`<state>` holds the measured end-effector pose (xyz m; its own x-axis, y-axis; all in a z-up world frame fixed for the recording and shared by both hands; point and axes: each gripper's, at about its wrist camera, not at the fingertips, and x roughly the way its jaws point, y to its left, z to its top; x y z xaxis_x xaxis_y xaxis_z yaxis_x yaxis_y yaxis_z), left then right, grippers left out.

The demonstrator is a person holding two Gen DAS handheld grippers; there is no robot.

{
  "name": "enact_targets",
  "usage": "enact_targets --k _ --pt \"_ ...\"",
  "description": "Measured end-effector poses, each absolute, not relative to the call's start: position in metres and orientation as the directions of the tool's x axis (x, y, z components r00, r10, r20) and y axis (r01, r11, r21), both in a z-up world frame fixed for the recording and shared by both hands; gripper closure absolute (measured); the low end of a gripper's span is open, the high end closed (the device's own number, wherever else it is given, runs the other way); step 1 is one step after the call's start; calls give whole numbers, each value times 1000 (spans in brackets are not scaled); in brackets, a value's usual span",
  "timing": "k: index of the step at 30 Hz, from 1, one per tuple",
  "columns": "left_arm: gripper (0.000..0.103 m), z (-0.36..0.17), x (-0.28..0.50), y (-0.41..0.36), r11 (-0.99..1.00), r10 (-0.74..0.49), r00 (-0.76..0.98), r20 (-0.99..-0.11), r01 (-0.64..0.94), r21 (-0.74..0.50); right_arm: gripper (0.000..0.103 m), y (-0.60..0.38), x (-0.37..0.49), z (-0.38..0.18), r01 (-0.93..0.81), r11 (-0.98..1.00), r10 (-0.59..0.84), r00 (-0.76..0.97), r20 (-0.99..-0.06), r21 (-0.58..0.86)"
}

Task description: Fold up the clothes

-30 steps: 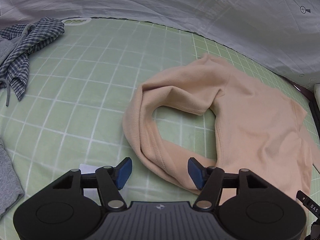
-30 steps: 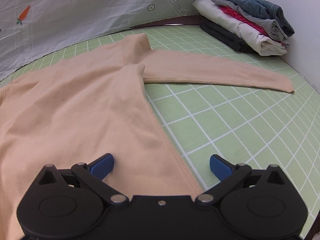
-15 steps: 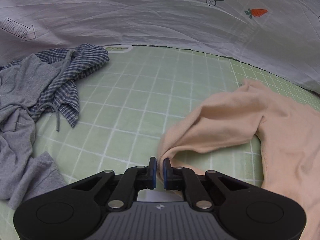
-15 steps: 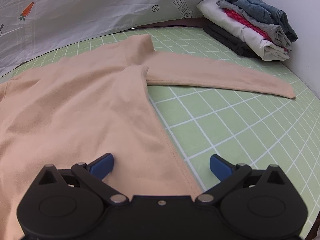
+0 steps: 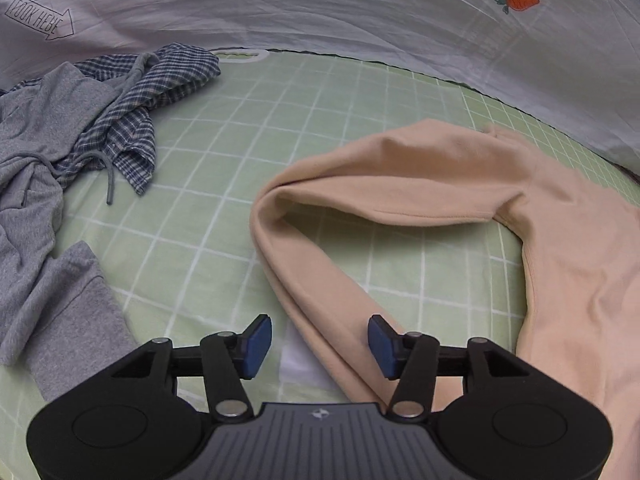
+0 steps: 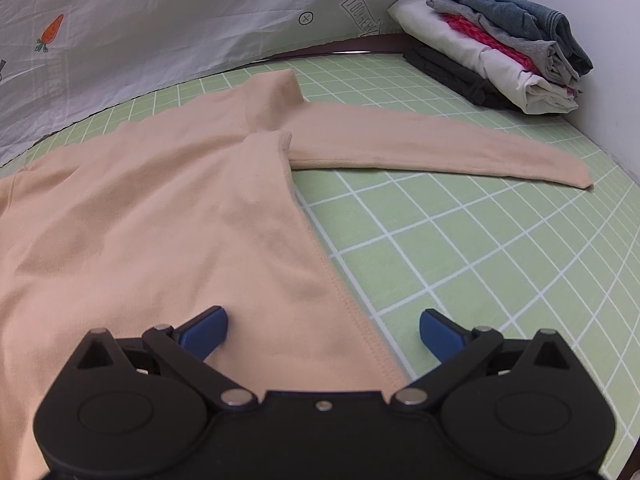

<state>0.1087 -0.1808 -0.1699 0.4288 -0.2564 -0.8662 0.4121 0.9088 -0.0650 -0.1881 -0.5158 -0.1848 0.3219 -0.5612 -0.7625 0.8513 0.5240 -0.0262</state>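
One peach long-sleeved top [image 6: 152, 216] is lying spread on the green gridded mat [image 6: 480, 248], its body running from the near edge up toward the white sheet [image 6: 160, 20] hanging at the back; in the right wrist view its long axis is going from the hem by the gripper away to the collar [image 6: 276, 92], which is pointing at the sheet; one sleeve [image 6: 440, 148] is stretching straight out to the right, across the body's axis, its cuff aiming at the folded pile [image 6: 500, 48] stacked in the far right corner. In the left wrist view the other sleeve [image 5: 320, 280] is bending back on itself; it is leaving the shoulder toward the left, turning at a fold, then running down toward the camera. The left gripper [image 5: 319, 342] is opening, the lower run of that sleeve lying between its blue pads without either pad pressing on it. The right gripper [image 6: 323, 330] is standing wide open over the hem's right corner, gripping nothing, one pad over the fabric and the other over bare mat. Two loose garments, a grey hoodie [image 5: 36, 152] and a checked shirt [image 5: 140, 92], are lying heaped together on the mat at the left, well apart from the top.
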Motion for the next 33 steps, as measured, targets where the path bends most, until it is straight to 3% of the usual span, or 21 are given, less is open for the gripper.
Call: enact_targets --k 2,4,12,14,16,19,27,33 --pt "53 -171 106 -185 901 -254 435 -864 431 -47 0 -516 -188 -185 851 525 -559 325 -763 -23" --pt "97 -167 109 -183 893 -289 416 -862 441 -86 0 -516 -188 -185 851 525 -559 325 -763 -22" --pt "96 -134 132 -133 945 -156 510 -846 327 23 0 -516 -189 -185 852 524 -558 331 -761 -14" --pt "91 -129 137 -116 952 -119 551 -826 301 63 0 -516 -190 -186 851 525 -557 334 -761 -10" --pt "76 -126 140 -98 958 -101 584 -806 276 80 0 -516 -190 -186 851 524 -554 338 -761 -4" --pt "65 -123 139 -77 970 -101 590 -801 238 53 0 -517 -190 -186 851 525 -552 340 -761 -1" --pt "63 -139 132 -36 1000 -22 554 -832 24 -10 0 -516 -189 -186 849 528 -557 336 -759 -12" --pt "59 -149 123 -14 988 -55 525 -849 -95 -122 0 -516 -190 -186 850 527 -554 339 -761 -5"
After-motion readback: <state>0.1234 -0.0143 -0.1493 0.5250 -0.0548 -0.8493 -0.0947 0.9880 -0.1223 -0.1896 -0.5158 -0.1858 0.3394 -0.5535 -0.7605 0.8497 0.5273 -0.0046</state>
